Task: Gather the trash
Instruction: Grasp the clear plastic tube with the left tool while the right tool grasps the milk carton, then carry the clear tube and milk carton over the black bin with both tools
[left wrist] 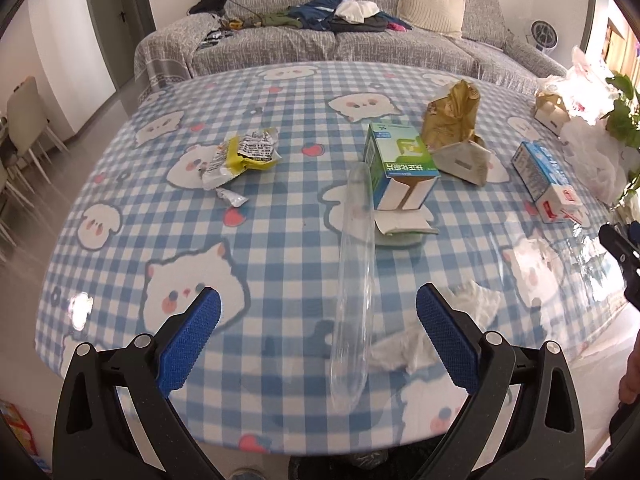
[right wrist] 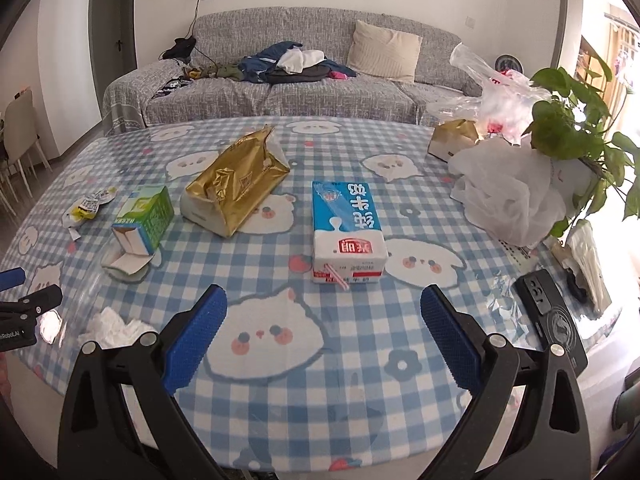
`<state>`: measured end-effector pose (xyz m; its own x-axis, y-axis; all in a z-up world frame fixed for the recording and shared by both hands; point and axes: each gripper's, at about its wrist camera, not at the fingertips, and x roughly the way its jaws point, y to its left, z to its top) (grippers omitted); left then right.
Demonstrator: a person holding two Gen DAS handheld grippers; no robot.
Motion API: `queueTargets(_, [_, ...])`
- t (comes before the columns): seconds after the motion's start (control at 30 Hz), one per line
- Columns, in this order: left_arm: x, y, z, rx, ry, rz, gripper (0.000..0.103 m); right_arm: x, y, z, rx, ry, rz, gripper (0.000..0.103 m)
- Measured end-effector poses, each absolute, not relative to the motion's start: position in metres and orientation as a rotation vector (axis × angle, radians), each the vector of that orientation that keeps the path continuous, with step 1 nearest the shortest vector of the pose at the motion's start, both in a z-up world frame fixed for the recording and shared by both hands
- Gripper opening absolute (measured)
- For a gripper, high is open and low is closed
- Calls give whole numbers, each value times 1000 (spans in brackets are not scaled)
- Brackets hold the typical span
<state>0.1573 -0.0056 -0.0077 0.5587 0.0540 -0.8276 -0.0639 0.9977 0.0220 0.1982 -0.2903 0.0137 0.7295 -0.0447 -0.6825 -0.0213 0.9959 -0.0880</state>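
Observation:
Trash lies on a round table with a blue checked cloth [left wrist: 280,240]. A clear plastic tube [left wrist: 354,280] lies between the open fingers of my left gripper [left wrist: 318,312]. A crumpled white tissue [left wrist: 440,332] lies by its right finger. Further off are a green box [left wrist: 400,164], a yellow wrapper [left wrist: 244,158], a gold bag [left wrist: 452,116] and a blue milk carton [left wrist: 544,176]. My right gripper [right wrist: 322,316] is open and empty, just short of the milk carton [right wrist: 348,232]. The gold bag [right wrist: 236,184] and green box [right wrist: 144,216] lie to its left.
A white plastic bag [right wrist: 508,196], a potted plant [right wrist: 572,128] and a small gold box [right wrist: 452,140] stand at the table's right. A black phone [right wrist: 552,320] lies near the right edge. A grey sofa [right wrist: 280,80] with clothes is behind the table. Chairs [left wrist: 24,136] stand at left.

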Motion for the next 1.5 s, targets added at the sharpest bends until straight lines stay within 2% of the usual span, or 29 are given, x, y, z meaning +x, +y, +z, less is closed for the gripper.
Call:
queueTargets(0.2, [177, -5, -20, -14, 1006, 59, 95, 230, -304, 3, -47, 782, -19, 94])
queueTargets(0.47, [201, -10, -37, 2, 1046, 34, 88, 269, -313, -11, -37, 814, -53, 90])
queueTargets(0.6, [212, -12, -48, 6, 1072, 28, 78, 285, -317, -20, -18, 835, -51, 88])
queueTargets(0.67, [217, -14, -54, 15, 1087, 28, 73, 293, -317, -27, -8, 858, -45, 82])
queueTargets(0.97, [230, -21, -56, 31, 1088, 23, 48, 315, -320, -41, 17, 899, -57, 66])
queueTargets(1.1, [234, -22, -54, 36, 1093, 18, 25, 319, -318, -42, 12, 901, -58, 63])
queueTargets(1.5, [228, -17, -48, 27, 1079, 19, 25, 315, -320, -40, 7, 888, -69, 62])
